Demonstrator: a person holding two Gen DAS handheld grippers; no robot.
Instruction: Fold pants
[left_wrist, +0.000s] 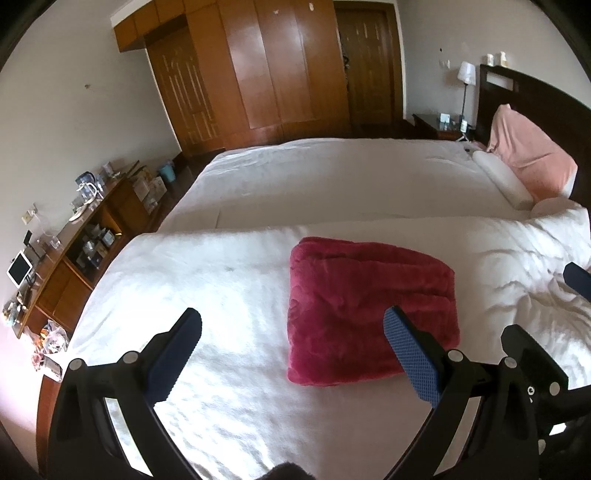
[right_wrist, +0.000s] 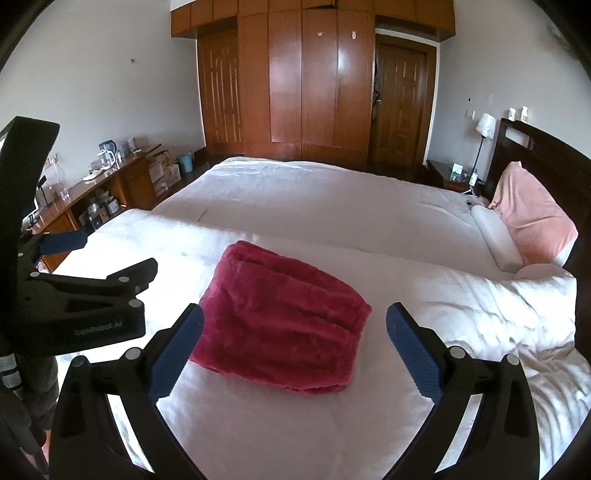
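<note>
Red plush pants (right_wrist: 280, 325) lie folded into a thick bundle on the white bed (right_wrist: 332, 206), at the centre of the right wrist view and right of centre in the left wrist view. Neither gripper touches them.

In the right wrist view the bundle sits straight ahead of the right gripper (right_wrist: 295, 332), between the lines of its two blue-padded fingers (right_wrist: 177, 350), which stand wide apart and hold nothing. Its long axis runs from upper left to lower right of that frame, the open stacked edges showing at the lower right end.

In the left wrist view the pants (left_wrist: 369, 314) lie off to the right of the left gripper (left_wrist: 291, 343); its right finger (left_wrist: 410, 358) overlaps the bundle's lower right edge in the frame, though contact cannot be told. These fingers are also spread and empty.

By this, the right gripper looks better lined up with the bundle. The folding looks about finished.
</note>
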